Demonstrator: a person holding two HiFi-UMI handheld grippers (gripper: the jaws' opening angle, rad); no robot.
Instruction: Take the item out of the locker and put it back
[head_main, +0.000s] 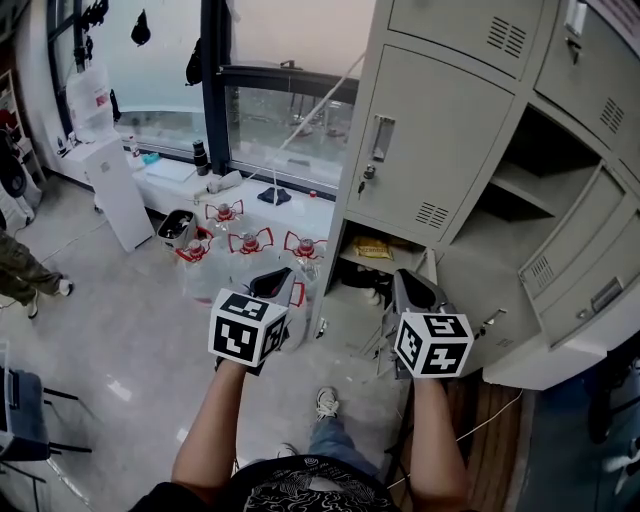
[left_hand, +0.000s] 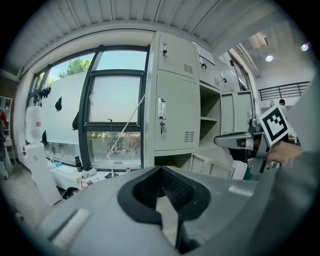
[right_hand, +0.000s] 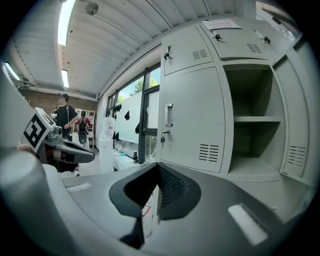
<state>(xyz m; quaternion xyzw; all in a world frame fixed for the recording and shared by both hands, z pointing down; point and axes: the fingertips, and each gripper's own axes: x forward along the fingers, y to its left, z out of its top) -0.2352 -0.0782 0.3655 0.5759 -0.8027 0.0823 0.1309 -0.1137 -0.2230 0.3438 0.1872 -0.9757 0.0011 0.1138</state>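
Left tongs (head_main: 284, 274) and right tongs (head_main: 406, 278) are both closed on nothing, before the open locker (head_main: 440, 130).

The lockers (head_main: 440, 130) stand at the right, with the window (head_main: 285, 125) to their left. An upper open compartment (head_main: 530, 150) holds a shelf (head_main: 520, 188). A packet (head_main: 373, 248) lies in the low open compartment (head_main: 385, 268). Water bottles (head_main: 250, 248) stand on the floor (head_main: 120, 340) before the window, left of the lockers. The left gripper (head_main: 283, 274) and the right gripper (head_main: 406, 278) are side by side before the low compartment.
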